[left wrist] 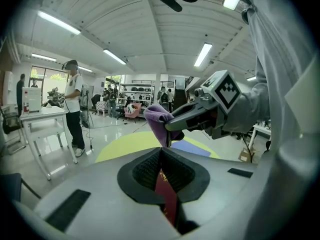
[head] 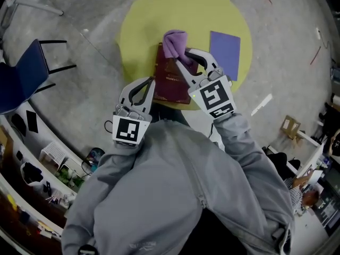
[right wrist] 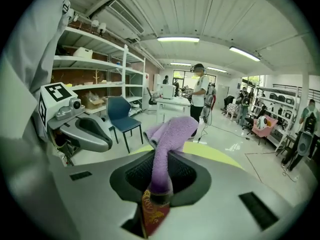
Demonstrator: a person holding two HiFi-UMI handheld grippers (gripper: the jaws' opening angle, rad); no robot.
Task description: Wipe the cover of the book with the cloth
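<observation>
1. Yellow round table [head: 139, 16]: carries the work. A violet sheet [head: 225, 52] lies just right of the right gripper [head: 185, 56].
2. Book [head: 171, 83]: maroon, lying flat with the cover up. Its long axis runs straight ahead from the left gripper [head: 150, 84], away from the person. The near short edge sits in that gripper's jaws, and the far end lies below the right gripper's tips.
3. Left gripper: jaws closed on the book's near edge, steadying it.
4. Right gripper: jaws clamped on the cloth [head: 175, 41], reaching in over the cover from the right.
5. Cloth: purple and bunched, sticking out ahead of the right jaws at the book's far end. It appears to touch the cover.
6. Judgement: the wiping step is in hand, probably at the far end of a stroke. The next move calls for drawing the cloth along the long axis toward the left gripper, pressed down, with the left hold firm.
</observation>
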